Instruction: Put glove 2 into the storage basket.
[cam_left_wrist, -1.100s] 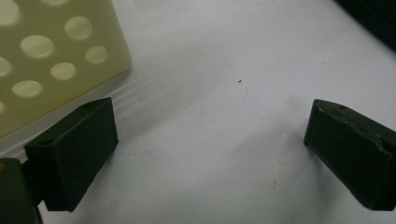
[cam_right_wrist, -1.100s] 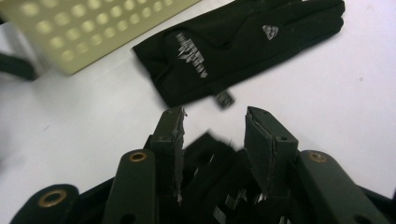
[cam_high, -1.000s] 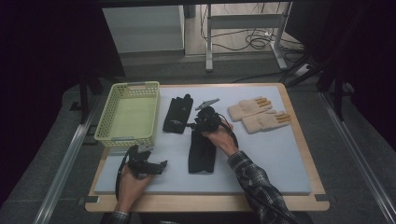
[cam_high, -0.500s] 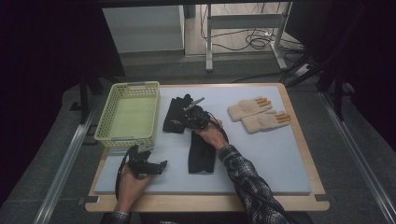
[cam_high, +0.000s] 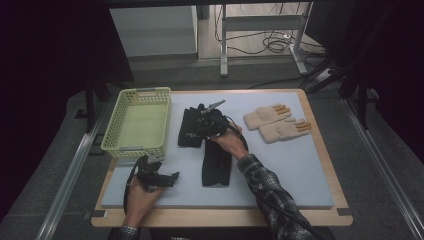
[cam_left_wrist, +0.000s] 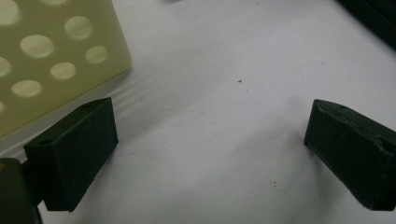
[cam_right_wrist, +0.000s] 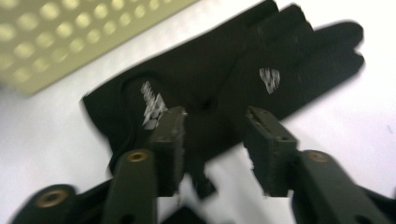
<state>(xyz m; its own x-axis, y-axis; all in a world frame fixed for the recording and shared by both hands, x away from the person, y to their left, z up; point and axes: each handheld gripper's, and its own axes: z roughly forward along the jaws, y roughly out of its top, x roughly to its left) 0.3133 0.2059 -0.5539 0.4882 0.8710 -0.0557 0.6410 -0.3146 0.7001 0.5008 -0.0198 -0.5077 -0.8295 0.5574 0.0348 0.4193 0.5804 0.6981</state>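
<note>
Two black gloves lie mid-table; my right gripper (cam_high: 206, 111) has shifted from the near glove (cam_high: 216, 162) toward 11 o'clock to the far glove (cam_right_wrist: 224, 79). Its jaws have just been opening and now straddle the cuff edge, pads not pressing, so a pickup seems next. At 9 o'clock of that glove, the basket (cam_high: 136, 148) holds nothing. My left gripper (cam_left_wrist: 210, 154) rests released on bare mat.

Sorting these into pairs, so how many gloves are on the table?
4. Two black fabric gloves: one beside the yellow plastic basket, one nearer the person. Two beige knit gloves lie side by side at right. More could be hidden underneath.
</note>
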